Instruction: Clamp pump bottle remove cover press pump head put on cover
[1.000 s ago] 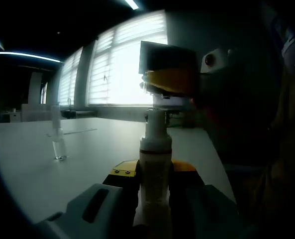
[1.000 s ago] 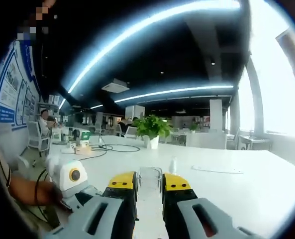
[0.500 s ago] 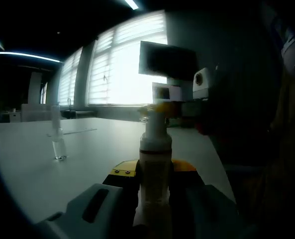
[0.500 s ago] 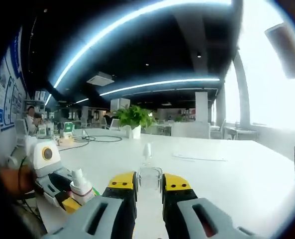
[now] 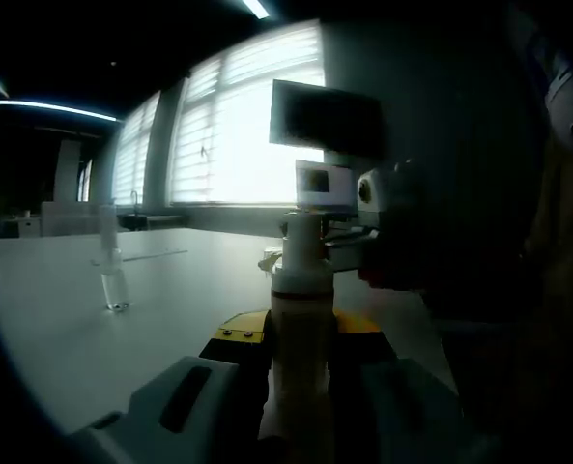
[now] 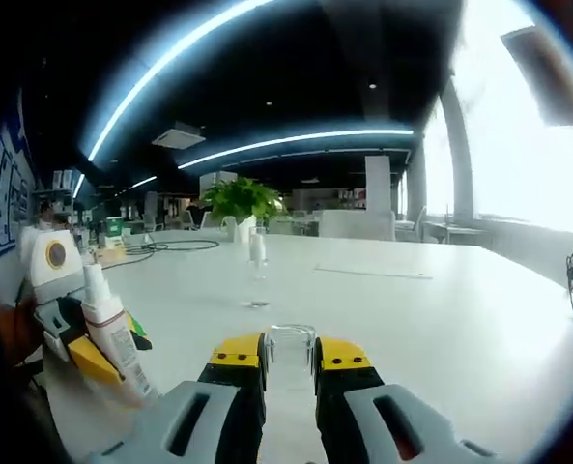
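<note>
The left gripper [image 5: 300, 338] has its fingers closed on the white pump bottle [image 5: 300, 329], holding it upright over the white desk [image 5: 64, 309]; its pump head [image 5: 300, 237] is bare. The right gripper [image 6: 291, 362] grips the clear cover [image 6: 291, 343] between its fingers, low above the desk. In the right gripper view the bottle leans at far left. A small clear vial, probably glass [image 6: 257, 266], stands well apart, before a potted plant [image 6: 236, 203].

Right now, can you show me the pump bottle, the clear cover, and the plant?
pump bottle [image 5: 301, 329]: left gripper view, white body.
clear cover [image 6: 291, 344]: right gripper view, its top rim.
plant [image 6: 236, 197]: right gripper view, green leaves.
</note>
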`<state>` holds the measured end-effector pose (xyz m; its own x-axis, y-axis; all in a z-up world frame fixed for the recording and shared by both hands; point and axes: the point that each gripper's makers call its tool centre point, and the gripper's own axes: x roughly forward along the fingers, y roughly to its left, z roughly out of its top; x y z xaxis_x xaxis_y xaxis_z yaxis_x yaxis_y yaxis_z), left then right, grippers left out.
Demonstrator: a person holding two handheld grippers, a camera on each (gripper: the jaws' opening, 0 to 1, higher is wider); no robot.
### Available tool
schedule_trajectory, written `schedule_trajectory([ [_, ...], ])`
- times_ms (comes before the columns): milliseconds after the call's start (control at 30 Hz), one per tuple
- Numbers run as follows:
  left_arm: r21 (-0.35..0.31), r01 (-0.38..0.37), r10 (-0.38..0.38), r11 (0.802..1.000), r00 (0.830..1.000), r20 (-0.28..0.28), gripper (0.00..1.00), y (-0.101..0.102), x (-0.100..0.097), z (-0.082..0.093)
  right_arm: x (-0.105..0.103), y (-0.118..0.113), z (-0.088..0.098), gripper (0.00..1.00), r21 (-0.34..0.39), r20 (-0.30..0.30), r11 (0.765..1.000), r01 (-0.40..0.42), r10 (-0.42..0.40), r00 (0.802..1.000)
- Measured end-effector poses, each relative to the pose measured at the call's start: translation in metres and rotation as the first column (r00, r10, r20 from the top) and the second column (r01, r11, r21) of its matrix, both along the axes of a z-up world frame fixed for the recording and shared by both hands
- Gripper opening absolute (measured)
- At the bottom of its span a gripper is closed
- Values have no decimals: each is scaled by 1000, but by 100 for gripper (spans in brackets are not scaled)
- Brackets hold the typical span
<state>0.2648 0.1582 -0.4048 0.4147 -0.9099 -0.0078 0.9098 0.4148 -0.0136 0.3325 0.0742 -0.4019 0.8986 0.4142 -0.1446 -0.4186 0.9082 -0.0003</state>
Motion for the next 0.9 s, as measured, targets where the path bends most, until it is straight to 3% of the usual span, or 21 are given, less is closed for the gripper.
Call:
schedule_trajectory([
  [300,0,0,0,1000,1000,1,14,0,0,-1,8,-2,-25,15,-23,-59,1000,-2,1,998],
  [900,0,0,0,1000,1000,1,14,1,0,-1,7,-2,-42,15,-48,-101,999,12,-17,995],
])
